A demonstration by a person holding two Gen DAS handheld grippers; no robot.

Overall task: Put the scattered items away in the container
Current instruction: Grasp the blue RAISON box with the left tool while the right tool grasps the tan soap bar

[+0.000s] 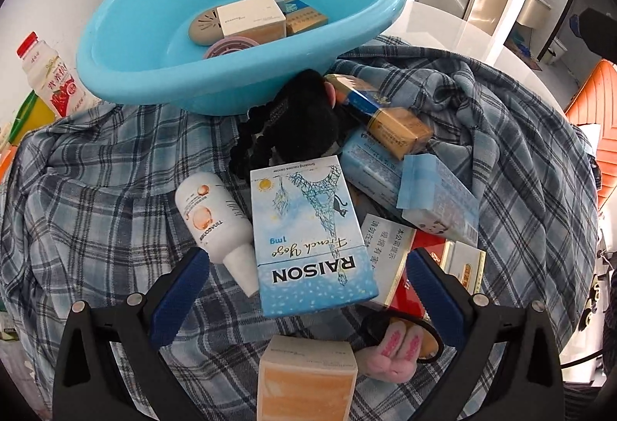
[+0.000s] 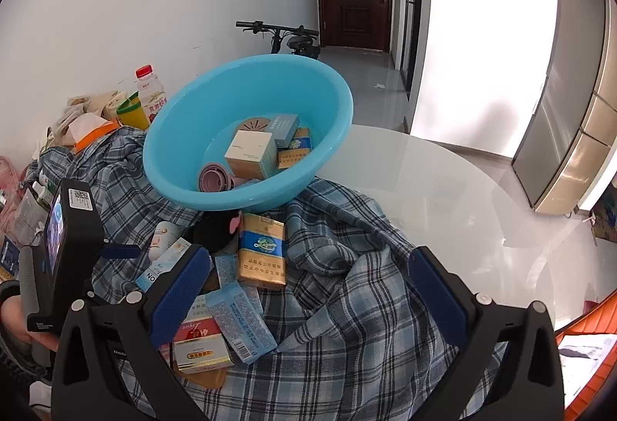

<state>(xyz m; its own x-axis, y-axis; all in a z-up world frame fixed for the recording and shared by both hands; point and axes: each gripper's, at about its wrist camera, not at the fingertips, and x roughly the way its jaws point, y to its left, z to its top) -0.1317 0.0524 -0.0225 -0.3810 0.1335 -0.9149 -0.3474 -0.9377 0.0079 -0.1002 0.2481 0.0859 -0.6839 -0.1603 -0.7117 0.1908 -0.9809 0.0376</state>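
The left wrist view alone shows the near end of the pile: an orange-and-white box (image 1: 306, 378) at 6 o'clock, a pink plush hair tie (image 1: 397, 351) at 5 o'clock and a white pump bottle (image 1: 216, 220) lying on the plaid cloth (image 1: 96, 189) at 9 o'clock of the light blue RAISON box (image 1: 312, 239). The left gripper (image 1: 308, 297) has its fingers spread wide, with the RAISON box's near end between them; whether either pad touches it cannot be told.

The right wrist view alone shows the bare glass tabletop (image 2: 443, 197) at 3 o'clock, a bicycle and a dark door at 12 o'clock, and the left gripper's body in a hand at 9 o'clock. The right gripper (image 2: 308, 293) is also spread wide, holding nothing, above cloth, with a gold-and-blue pack (image 2: 262, 251) just beyond it.

The blue basin (image 2: 246, 135) rests on the cloth at 12 o'clock of the pile. Inside lie a cream box (image 2: 250, 153), a tan perforated oval piece (image 2: 254, 124), a pale blue box (image 2: 284, 128), a gold pack (image 2: 295, 151) and a mauve ridged object (image 2: 214, 180). A black plush item (image 1: 304, 116) sits against the basin's near wall.
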